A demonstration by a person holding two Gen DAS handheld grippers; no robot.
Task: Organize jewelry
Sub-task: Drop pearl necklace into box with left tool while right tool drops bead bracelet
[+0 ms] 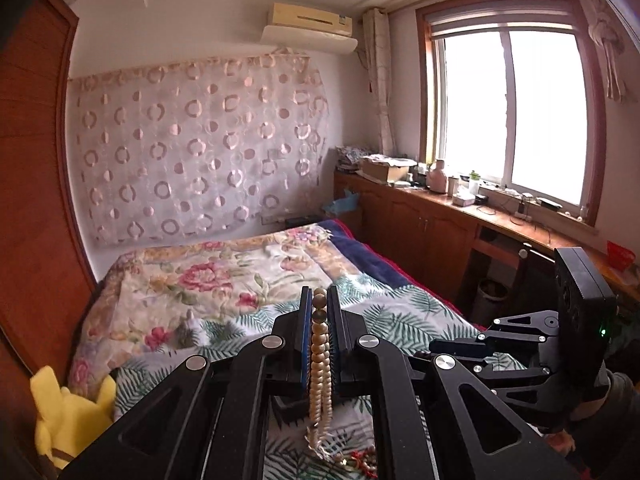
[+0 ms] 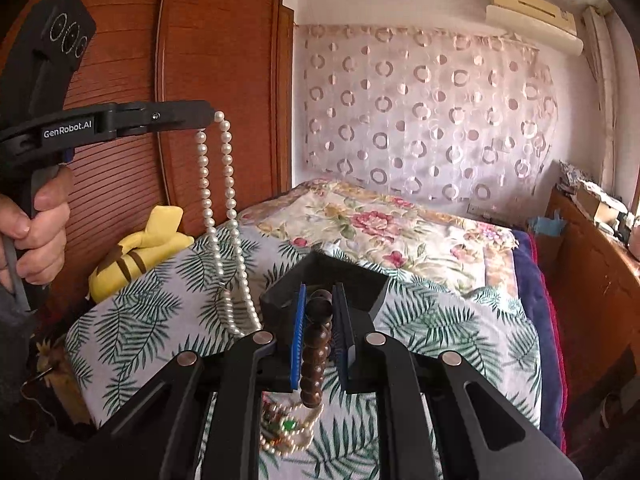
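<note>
Both claws are pinching: left gripper (image 1: 319, 316) gripping limp pearl strand (image 2: 224, 208), right gripper (image 2: 319, 312) clamping slippery wooden beads (image 2: 316, 360) mid-loop above bedspread (image 2: 168, 292).

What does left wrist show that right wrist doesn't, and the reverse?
Left wrist only: the window, the cluttered wooden counter beneath it, and the left claw from behind, shut on a pale bead strand.

Right wrist only: the wooden wardrobe, a black box on the bed, a jewelry pile below, the pale strand's full hanging loop, and the right claw shut on a dark wooden bead strand.

Both: the floral and leaf-print bedspread, patterned wall curtain, air conditioner, yellow plush toy.
</note>
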